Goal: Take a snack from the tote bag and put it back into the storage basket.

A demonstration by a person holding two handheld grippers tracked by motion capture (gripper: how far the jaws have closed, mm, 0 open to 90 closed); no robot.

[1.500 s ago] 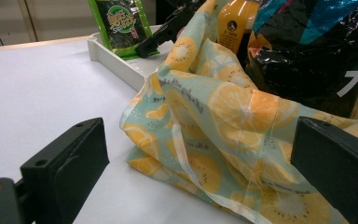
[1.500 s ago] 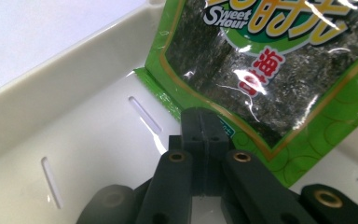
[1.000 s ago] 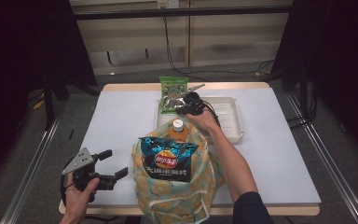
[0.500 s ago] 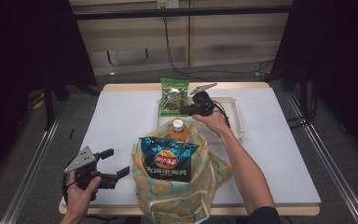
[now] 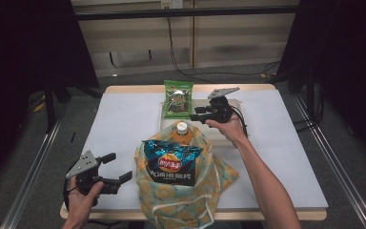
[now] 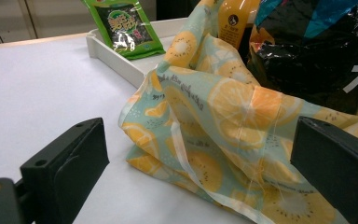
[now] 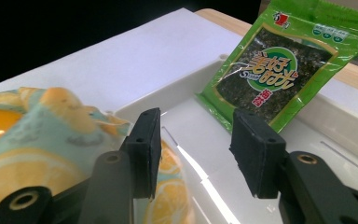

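High view: right gripper (image 5: 196,114) is hovering at the white tray (image 5: 240,136), jaws parted and empty after opening; seaweed packet (image 5: 178,98) is leaning on the tray's far-left rim, just beyond.

Right gripper view: the packet (image 7: 279,70) is lying ahead-right.

Left gripper view: left gripper (image 6: 205,168) is gaping wide beside the fruit-print bag (image 6: 223,135).

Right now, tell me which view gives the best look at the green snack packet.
The right gripper view: the green snack packet is close, its printed front readable, leaning on the white tray wall. The high view shows it small at the tray's far left corner. The left gripper view catches it at the top edge, partly cropped.
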